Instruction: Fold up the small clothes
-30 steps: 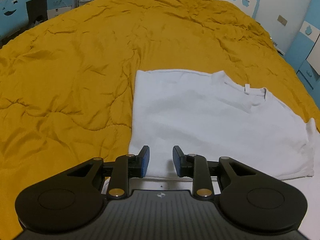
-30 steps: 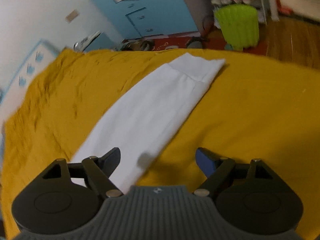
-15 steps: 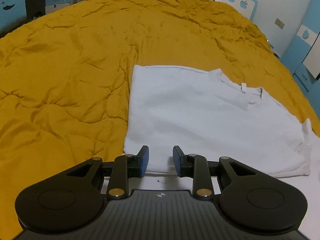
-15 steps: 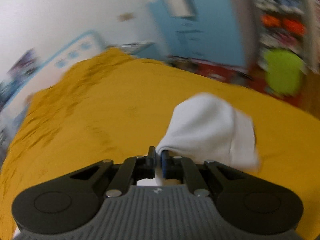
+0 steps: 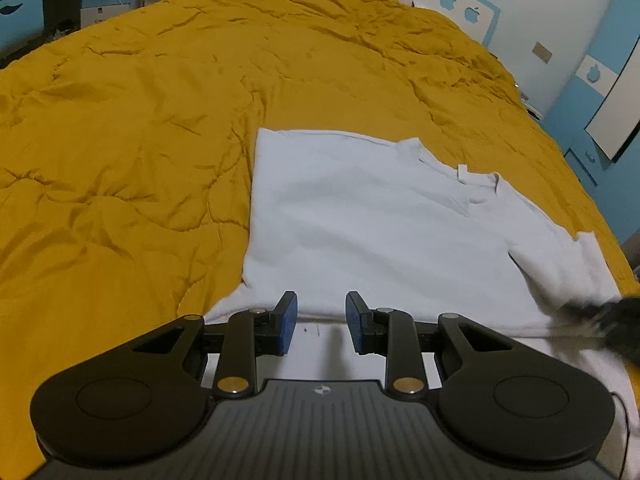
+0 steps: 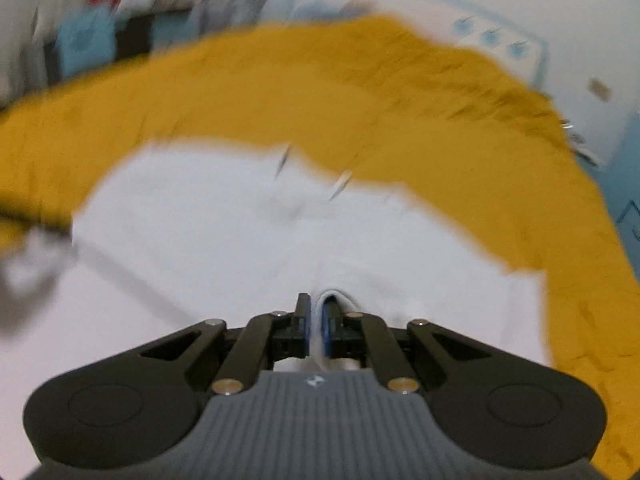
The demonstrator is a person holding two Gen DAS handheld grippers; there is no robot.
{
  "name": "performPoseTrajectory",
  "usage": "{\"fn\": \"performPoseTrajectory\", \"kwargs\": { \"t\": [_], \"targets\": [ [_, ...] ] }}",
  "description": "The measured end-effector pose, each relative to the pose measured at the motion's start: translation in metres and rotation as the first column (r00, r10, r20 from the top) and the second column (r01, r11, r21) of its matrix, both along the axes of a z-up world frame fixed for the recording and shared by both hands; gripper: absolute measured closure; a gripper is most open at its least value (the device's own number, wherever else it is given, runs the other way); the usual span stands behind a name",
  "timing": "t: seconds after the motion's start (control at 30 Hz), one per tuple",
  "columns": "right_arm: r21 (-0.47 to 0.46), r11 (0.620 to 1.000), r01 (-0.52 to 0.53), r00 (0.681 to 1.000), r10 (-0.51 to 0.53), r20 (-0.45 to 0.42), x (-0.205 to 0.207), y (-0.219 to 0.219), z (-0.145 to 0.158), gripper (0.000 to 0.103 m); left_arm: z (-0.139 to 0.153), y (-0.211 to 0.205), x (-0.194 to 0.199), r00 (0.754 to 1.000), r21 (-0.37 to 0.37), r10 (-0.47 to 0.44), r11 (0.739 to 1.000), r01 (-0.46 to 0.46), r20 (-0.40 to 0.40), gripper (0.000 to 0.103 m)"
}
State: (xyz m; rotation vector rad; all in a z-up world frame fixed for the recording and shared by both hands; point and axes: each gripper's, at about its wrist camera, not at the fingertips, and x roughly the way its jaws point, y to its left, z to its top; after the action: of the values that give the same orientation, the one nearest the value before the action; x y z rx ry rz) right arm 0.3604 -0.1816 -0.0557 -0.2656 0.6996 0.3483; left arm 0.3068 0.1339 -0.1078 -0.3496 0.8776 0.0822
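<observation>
Left wrist view: the left gripper (image 5: 321,322) hovers with jaws narrowly apart, empty, over the near edge of the white shirt (image 5: 380,232), which lies on the yellow quilt (image 5: 140,120).

Right wrist view, blurred: the right gripper (image 6: 319,320) is clamped on a fold of the shirt (image 6: 224,240).

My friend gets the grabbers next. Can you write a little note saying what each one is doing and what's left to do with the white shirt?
Left gripper: jaws partly open, nothing between the pads, hovering over the near edge of the white shirt.
Right gripper: shut on a pinch of the shirt's cloth.
The shirt lies on the yellow quilt, its far edge straight and its collar and tag showing.
Done: one part of the shirt is gripped for a fold.
Left: lay that part over, then probably finish folding and smooth it flat.
</observation>
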Motion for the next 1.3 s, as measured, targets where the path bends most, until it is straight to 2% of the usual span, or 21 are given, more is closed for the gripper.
{"fn": "performPoseTrajectory", "kwargs": {
  "t": [0.1, 0.17, 0.2, 0.3, 0.33, 0.47, 0.63, 0.73, 0.77, 0.83, 0.9, 0.97, 1.0, 1.07, 1.1, 1.13, 1.17, 1.23, 1.3],
  "targets": [
    [-0.062, 0.998, -0.018, 0.997, 0.014, -0.076, -0.001, 0.017, -0.039, 0.099, -0.002, 0.0, -0.003, 1.0, -0.021, -0.011, 1.0, 0.011, -0.008, 0.07],
    [-0.053, 0.998, -0.023, 0.995, 0.018, -0.101, -0.001, 0.017, -0.047, 0.094, -0.004, -0.001, -0.003, 1.0, -0.035, -0.017, 0.999, 0.017, -0.013, 0.07],
    [-0.044, 0.999, -0.019, 0.994, 0.015, -0.104, -0.001, 0.016, -0.046, 0.09, -0.005, -0.002, -0.003, 1.0, -0.04, -0.019, 0.999, 0.019, -0.016, 0.07],
    [0.026, 0.999, -0.023, 0.99, 0.026, -0.14, 0.002, 0.014, -0.034, 0.072, -0.006, -0.004, -0.003, 1.0, -0.06, -0.027, 0.998, 0.026, -0.015, 0.069],
    [0.05, 0.998, -0.026, 0.989, 0.033, -0.145, -0.002, 0.011, -0.03, 0.069, -0.005, -0.005, -0.004, 0.999, -0.068, -0.03, 0.997, 0.029, -0.012, 0.067],
    [0.137, 0.991, -0.009, 0.989, 0.028, -0.142, -0.03, -0.005, -0.009, 0.066, -0.003, -0.01, -0.004, 0.999, -0.082, -0.047, 0.996, 0.047, -0.001, 0.062],
    [0.275, 0.954, 0.122, 0.984, -0.08, -0.158, -0.058, -0.057, 0.007, 0.061, 0.0, -0.025, 0.003, 0.995, -0.106, -0.096, 0.99, 0.097, 0.013, 0.062],
    [0.302, 0.933, 0.194, 0.976, -0.152, -0.158, -0.057, -0.08, 0.008, 0.061, 0.002, -0.042, 0.011, 0.991, -0.103, -0.133, 0.985, 0.135, 0.022, 0.062],
    [0.311, 0.923, 0.226, 0.97, -0.185, -0.155, -0.054, -0.086, 0.009, 0.061, 0.003, -0.048, 0.013, 0.989, -0.097, -0.146, 0.984, 0.147, 0.025, 0.062],
    [0.373, 0.871, 0.321, 0.945, -0.269, -0.186, -0.046, -0.103, 0.005, 0.059, 0.004, -0.057, 0.015, 0.985, -0.091, -0.169, 0.981, 0.171, 0.03, 0.062],
    [0.474, 0.766, 0.435, 0.9, -0.345, -0.267, -0.034, -0.127, -0.005, 0.055, 0.004, -0.063, 0.018, 0.983, -0.078, -0.183, 0.98, 0.184, 0.029, 0.062],
    [0.529, 0.673, 0.517, 0.855, -0.39, -0.34, -0.024, -0.146, -0.017, 0.056, 0.004, -0.065, 0.019, 0.983, -0.068, -0.18, 0.981, 0.181, 0.021, 0.062],
    [0.534, 0.643, 0.549, 0.836, -0.41, -0.366, -0.016, -0.151, -0.024, 0.056, 0.003, -0.065, 0.021, 0.984, -0.068, -0.175, 0.982, 0.176, 0.015, 0.062],
    [0.522, 0.611, 0.595, 0.803, -0.429, -0.414, -0.004, -0.155, -0.036, 0.061, 0.004, -0.064, 0.022, 0.986, -0.074, -0.168, 0.983, 0.169, 0.015, 0.062],
    [0.516, 0.604, 0.607, 0.794, -0.432, -0.427, 0.001, -0.153, -0.04, 0.076, 0.005, -0.064, 0.022, 0.986, -0.079, -0.166, 0.983, 0.167, 0.019, 0.062],
    [0.516, 0.613, 0.598, 0.8, -0.427, -0.421, 0.002, -0.149, -0.041, 0.096, 0.007, -0.062, 0.021, 0.986, -0.088, -0.165, 0.982, 0.167, 0.025, 0.062],
    [0.512, 0.63, 0.583, 0.812, -0.425, -0.401, 0.002, -0.143, -0.038, 0.101, 0.008, -0.061, 0.021, 0.985, -0.103, -0.166, 0.98, 0.169, 0.036, 0.062],
    [0.52, 0.684, 0.512, 0.859, -0.401, -0.318, -0.002, -0.124, -0.025, 0.103, 0.009, -0.059, 0.021, 0.985, -0.146, -0.163, 0.975, 0.169, 0.053, 0.062],
    [0.541, 0.738, 0.402, 0.916, -0.329, -0.231, -0.01, -0.098, -0.01, 0.103, 0.01, -0.057, 0.023, 0.985, -0.196, -0.156, 0.966, 0.167, 0.071, 0.062]
  ]
}}
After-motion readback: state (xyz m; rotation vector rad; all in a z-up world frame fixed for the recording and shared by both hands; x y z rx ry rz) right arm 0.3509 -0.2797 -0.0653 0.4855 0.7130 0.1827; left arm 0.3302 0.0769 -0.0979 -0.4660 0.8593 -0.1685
